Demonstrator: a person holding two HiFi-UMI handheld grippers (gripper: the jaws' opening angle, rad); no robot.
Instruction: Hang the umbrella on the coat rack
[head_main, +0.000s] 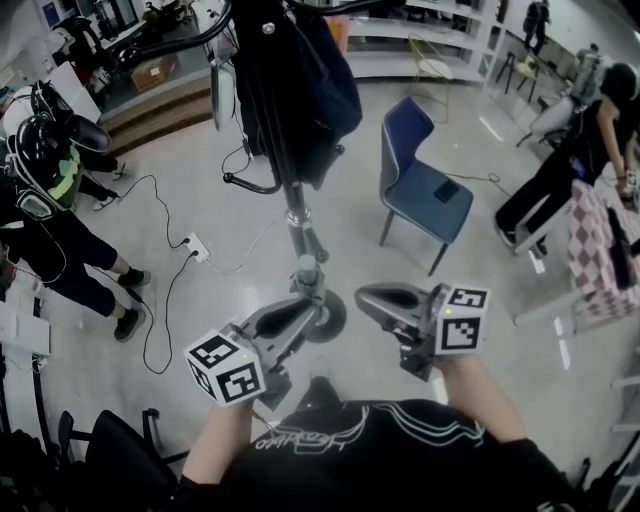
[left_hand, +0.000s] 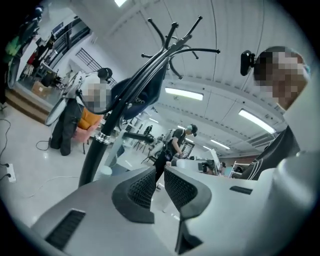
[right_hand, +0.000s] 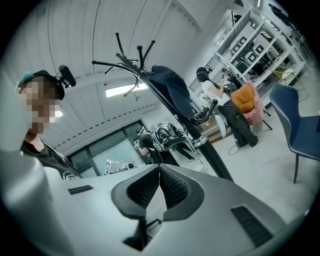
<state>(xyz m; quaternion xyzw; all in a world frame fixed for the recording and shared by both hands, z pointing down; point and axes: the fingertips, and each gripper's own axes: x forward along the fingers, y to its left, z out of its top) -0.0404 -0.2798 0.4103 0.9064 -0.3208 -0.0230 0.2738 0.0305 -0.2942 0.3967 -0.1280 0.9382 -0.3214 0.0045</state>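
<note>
Dark umbrella (head_main: 310, 100) hangs on the rack (head_main: 297, 220), upper centre of frame. We judge the hanging step complete. Left tool (head_main: 303, 308) narrow, right tool (head_main: 363, 296) closed, both empty. Next, we back clear without knocking the rack.

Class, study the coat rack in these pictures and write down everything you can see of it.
The coat rack is a tall, slim black pole, seemingly metal, with a silver collar partway up and thin curved hooks fanning from its top. It stands upright on a round base on the pale floor. A folded dark blue umbrella hangs against it.
</note>
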